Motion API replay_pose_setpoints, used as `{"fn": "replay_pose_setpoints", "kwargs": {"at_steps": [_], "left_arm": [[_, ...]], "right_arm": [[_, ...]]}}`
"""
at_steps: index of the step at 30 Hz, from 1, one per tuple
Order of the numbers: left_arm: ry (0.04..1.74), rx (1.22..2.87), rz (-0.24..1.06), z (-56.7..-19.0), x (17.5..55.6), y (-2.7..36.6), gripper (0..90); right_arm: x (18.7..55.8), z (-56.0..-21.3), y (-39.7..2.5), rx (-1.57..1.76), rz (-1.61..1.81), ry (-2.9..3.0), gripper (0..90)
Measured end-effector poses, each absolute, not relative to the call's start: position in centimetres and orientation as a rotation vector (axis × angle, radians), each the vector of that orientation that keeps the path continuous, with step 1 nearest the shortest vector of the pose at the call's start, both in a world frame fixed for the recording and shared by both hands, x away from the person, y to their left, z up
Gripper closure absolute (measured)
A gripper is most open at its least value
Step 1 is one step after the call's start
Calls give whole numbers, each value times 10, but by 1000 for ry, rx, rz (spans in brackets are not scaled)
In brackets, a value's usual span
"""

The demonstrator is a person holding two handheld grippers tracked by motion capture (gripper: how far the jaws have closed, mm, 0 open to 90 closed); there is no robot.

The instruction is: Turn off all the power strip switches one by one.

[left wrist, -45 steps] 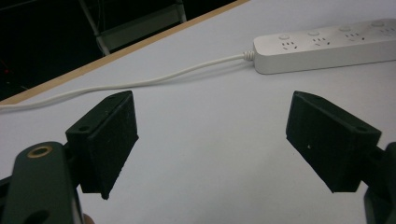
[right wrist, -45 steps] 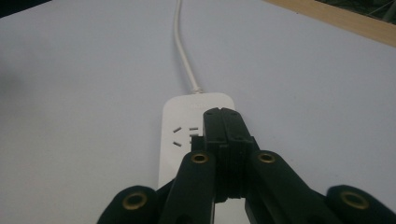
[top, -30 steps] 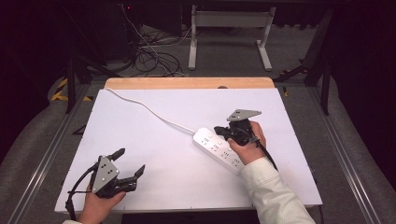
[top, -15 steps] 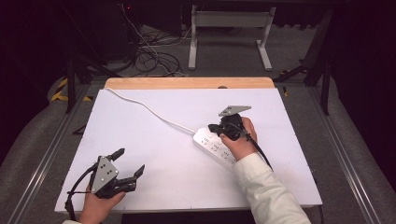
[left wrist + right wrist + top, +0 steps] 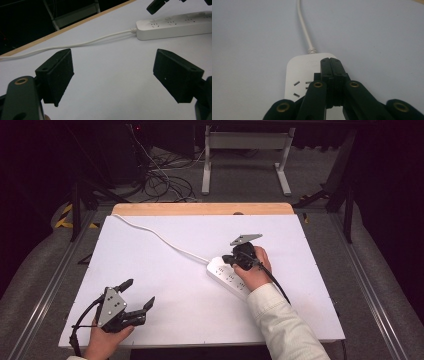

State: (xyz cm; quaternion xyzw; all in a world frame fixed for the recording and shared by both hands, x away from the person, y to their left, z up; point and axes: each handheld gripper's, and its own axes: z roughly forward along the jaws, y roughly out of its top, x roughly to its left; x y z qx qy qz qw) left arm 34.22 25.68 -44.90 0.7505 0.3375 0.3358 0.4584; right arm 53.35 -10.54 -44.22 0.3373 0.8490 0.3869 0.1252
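Observation:
A white power strip (image 5: 226,274) lies slantwise on the white table top (image 5: 190,320), right of centre, and its white cord (image 5: 160,238) runs off to the far left corner. My right gripper (image 5: 229,259) is shut with nothing between the jaws, its tips just over the cord end of the strip. In the right gripper view the closed tips (image 5: 331,61) sit over the strip's (image 5: 298,72) plain end, beside a socket, with the cord (image 5: 303,25) leading away. My left gripper (image 5: 140,292) rests open near the front left edge. Its view shows the wide-apart pads (image 5: 60,75), the strip (image 5: 175,25) and the cord (image 5: 75,45) beyond.
A wooden strip (image 5: 200,209) borders the table's far edge. Behind it, tangled cables (image 5: 165,182) lie on the floor beside a metal frame (image 5: 245,145). Grey rails run along both sides of the table.
My right gripper has slid left along the power strip toward its cord end. The left gripper has stayed put, open.

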Motion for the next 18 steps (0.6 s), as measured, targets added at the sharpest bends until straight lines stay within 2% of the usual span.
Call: {"fn": "replay_pose_setpoints", "kwargs": {"at_steps": [18], "left_arm": [[832, 1849, 825, -449, 342, 256, 174]], "right_arm": [[535, -452, -99, 974, 1031, 2513, 900]]}}
